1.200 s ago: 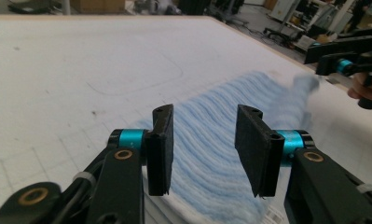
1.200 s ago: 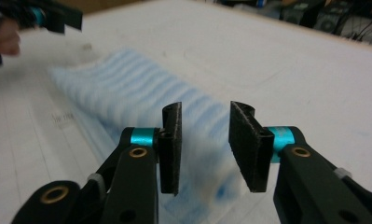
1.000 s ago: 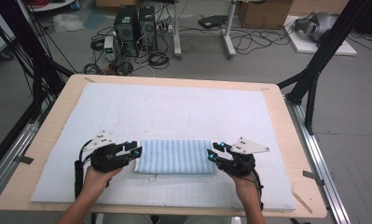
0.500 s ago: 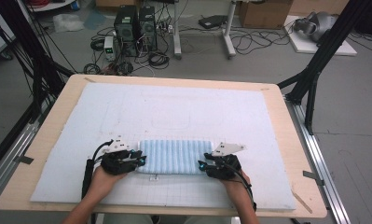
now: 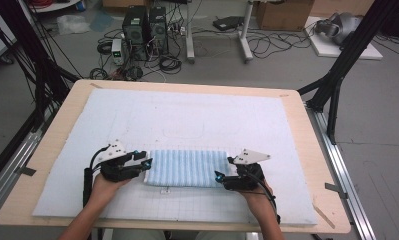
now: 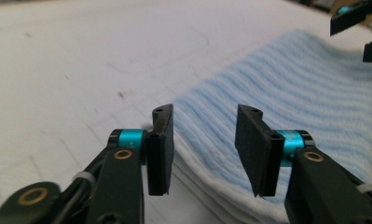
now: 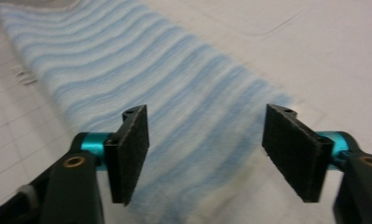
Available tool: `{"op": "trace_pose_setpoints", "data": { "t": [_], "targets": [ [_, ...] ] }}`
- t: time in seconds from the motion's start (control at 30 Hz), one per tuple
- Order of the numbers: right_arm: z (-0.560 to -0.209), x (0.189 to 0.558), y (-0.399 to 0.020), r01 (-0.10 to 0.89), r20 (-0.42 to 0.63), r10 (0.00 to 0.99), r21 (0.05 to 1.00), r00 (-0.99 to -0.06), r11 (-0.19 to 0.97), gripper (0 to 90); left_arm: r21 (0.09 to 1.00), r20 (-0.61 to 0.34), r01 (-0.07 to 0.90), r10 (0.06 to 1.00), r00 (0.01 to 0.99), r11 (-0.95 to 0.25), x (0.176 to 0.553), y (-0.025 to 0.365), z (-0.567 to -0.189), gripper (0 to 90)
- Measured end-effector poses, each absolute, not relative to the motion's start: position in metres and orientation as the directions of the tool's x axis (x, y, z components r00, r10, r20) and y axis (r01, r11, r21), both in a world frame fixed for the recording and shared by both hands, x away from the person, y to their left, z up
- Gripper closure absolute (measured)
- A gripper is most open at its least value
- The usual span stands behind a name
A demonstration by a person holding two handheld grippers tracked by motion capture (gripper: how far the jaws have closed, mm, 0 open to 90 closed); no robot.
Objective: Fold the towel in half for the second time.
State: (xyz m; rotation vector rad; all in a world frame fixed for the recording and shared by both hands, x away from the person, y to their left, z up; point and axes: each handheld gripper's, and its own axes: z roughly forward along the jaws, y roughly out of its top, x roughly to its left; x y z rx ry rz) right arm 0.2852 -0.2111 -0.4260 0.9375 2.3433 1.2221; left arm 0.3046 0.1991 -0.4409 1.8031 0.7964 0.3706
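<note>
The folded towel (image 5: 186,167) is light blue with paler ribbed stripes. It lies on a white mat (image 5: 197,120) printed with a faint grey grid, over a pale wooden bench (image 5: 312,150). Both grippers' fingers (image 6: 160,144) are black with turquoise collars.

The high view looks down from above; both gripper views face inward, close over the shared blue-and-white striped folded towel (image 5: 186,167).

Beyond the wooden desk (image 5: 47,150), a grey floor (image 5: 287,65) holds tangled cables (image 5: 167,62), computer towers (image 5: 146,22) and a cardboard box (image 5: 282,12).
</note>
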Motion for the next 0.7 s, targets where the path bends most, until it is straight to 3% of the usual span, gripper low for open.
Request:
{"op": "trace_pose_setpoints", "data": {
  "t": [0.17,0.23,0.33,0.7],
  "targets": [
    [-0.418,0.285,-0.226,0.358,-0.057,0.726,0.842,-0.685,0.404,17.8,0.932,-0.173,0.350,0.737,0.653,-0.091,0.308,0.214,-0.430,31.2],
    [-0.417,0.285,-0.233,0.354,-0.063,0.744,0.850,-0.665,0.389,11.6,0.938,-0.169,0.338,0.753,0.636,-0.075,0.307,0.218,-0.427,26.2],
    [-0.415,0.284,-0.247,0.353,-0.073,0.770,0.858,-0.634,0.373,11.0,0.943,-0.183,0.331,0.763,0.620,-0.042,0.306,0.225,-0.425,17.6],
    [-0.409,0.277,-0.276,0.358,-0.036,0.805,0.883,-0.592,0.303,11.0,0.964,-0.158,0.265,0.743,0.650,-0.026,0.303,0.244,-0.416,19.1]
  ]
}}
